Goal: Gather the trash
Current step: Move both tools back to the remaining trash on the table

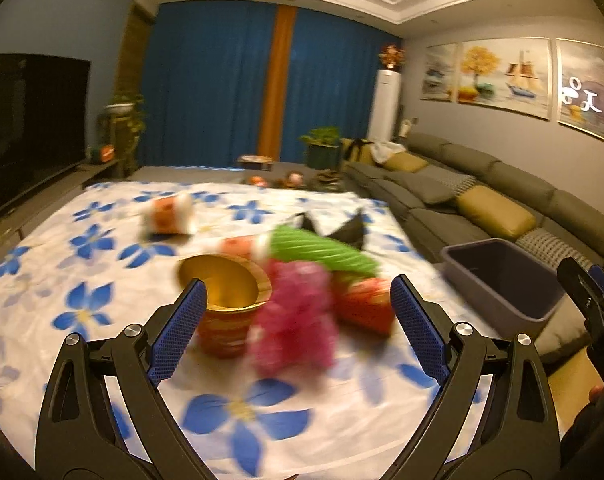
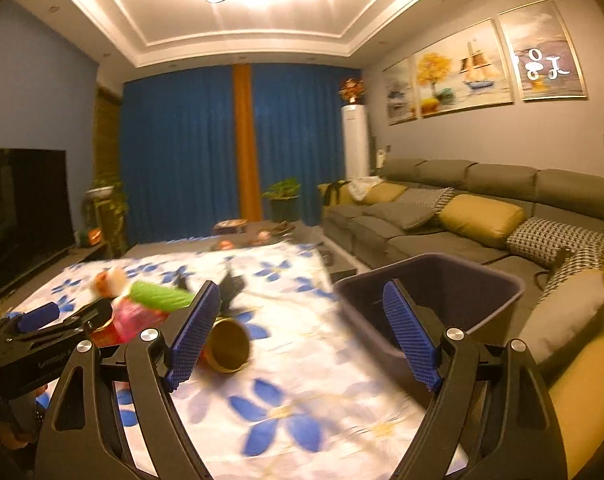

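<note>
Blurred trash lies on the flower-print tablecloth. There is a crumpled pink wrapper, a paper cup with a gold inside, a red packet, a green ribbed piece, a tipped cup and a black scrap. My left gripper is open wide just short of the pink wrapper, its pads touching nothing. My right gripper is also open and holds nothing, hovering between the gold-lined cup and the grey bin. The left gripper shows at that view's left edge.
The grey bin stands off the table's right edge, in front of a long grey sofa with yellow cushions. A television is on the left. Blue curtains and potted plants are at the back.
</note>
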Demonstrator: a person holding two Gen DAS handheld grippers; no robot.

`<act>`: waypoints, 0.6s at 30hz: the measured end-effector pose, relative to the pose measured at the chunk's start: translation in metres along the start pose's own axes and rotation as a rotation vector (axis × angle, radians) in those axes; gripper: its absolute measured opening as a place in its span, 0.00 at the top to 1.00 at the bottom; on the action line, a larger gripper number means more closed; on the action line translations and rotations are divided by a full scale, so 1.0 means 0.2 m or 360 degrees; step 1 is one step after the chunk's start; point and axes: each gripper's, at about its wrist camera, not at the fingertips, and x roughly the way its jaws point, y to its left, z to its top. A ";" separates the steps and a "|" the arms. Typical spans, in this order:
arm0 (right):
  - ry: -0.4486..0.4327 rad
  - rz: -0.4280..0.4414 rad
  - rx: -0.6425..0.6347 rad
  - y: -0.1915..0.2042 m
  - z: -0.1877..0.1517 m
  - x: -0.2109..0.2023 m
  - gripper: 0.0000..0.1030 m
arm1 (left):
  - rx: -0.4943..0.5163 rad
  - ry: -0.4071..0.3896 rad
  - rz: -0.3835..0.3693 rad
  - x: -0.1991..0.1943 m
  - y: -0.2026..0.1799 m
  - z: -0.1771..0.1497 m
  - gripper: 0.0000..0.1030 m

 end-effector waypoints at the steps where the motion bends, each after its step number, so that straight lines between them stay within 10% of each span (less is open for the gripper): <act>1: 0.0009 0.0020 -0.0001 0.03 -0.01 0.01 0.21 | -0.0009 0.0000 0.0038 -0.01 0.04 -0.01 0.11; 18: 0.0240 0.0299 -0.0140 0.59 -0.15 0.29 0.21 | -0.0199 -0.0079 0.0406 -0.17 0.63 -0.01 0.11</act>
